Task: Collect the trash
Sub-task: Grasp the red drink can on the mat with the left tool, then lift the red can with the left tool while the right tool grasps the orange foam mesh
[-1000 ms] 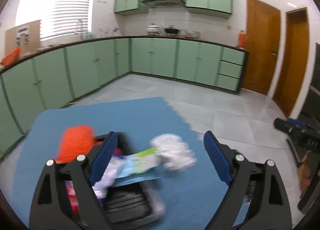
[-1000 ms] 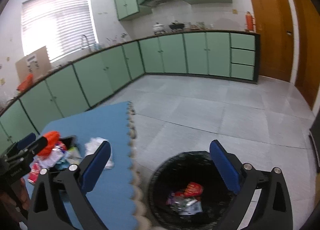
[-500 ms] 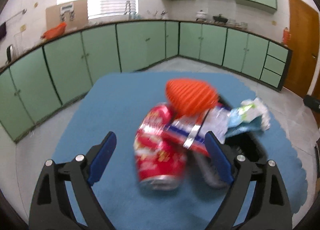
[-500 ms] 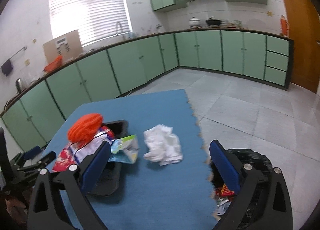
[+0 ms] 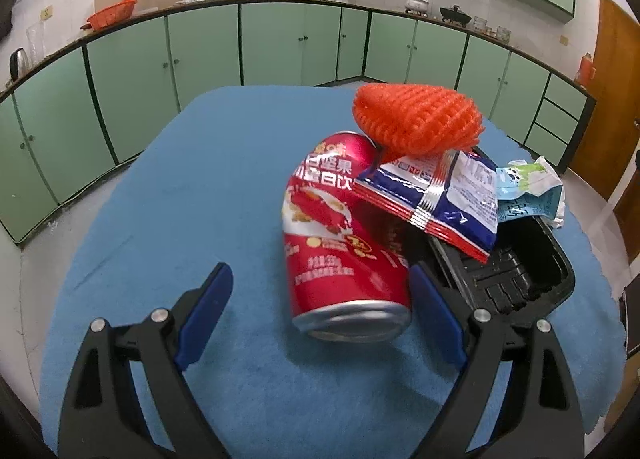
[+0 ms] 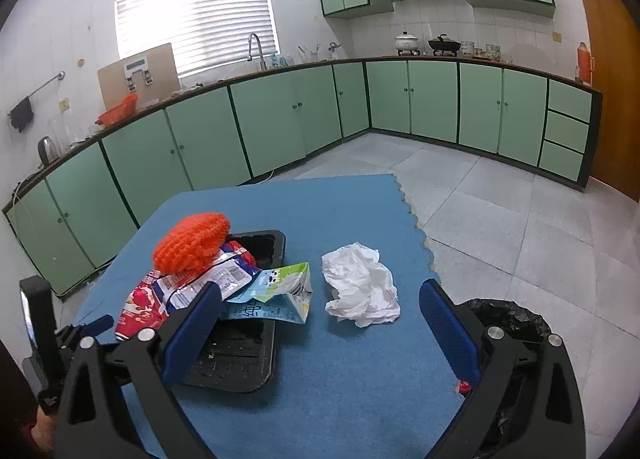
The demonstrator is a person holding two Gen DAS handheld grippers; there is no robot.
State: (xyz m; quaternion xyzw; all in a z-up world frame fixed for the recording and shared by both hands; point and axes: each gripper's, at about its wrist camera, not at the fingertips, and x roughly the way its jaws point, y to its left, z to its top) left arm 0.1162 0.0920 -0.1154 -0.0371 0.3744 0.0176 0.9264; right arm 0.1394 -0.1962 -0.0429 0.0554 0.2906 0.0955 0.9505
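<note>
A red drink can [image 5: 340, 243] lies on its side on the blue mat [image 5: 180, 199], its base between the fingertips of my open left gripper [image 5: 320, 319]. An orange foam net [image 5: 416, 119], a blue-and-white snack wrapper [image 5: 436, 195] and a light-blue carton [image 5: 528, 195] rest over a black plastic tray [image 5: 520, 275]. In the right wrist view the same pile [image 6: 200, 259] sits left, and a crumpled white tissue [image 6: 360, 283] lies on the mat ahead of my open, empty right gripper [image 6: 320, 331].
A black-lined trash bin [image 6: 508, 319] stands on the floor at the mat's right edge, behind the right finger. Green cabinets [image 6: 280, 127] run along the walls. A grey tiled floor [image 6: 500, 211] surrounds the mat. The left gripper [image 6: 80, 333] shows at far left.
My left gripper has swung left and closed in on the red can, which now lies between its fingertips. My right gripper has turned from the bin toward the tissue.
</note>
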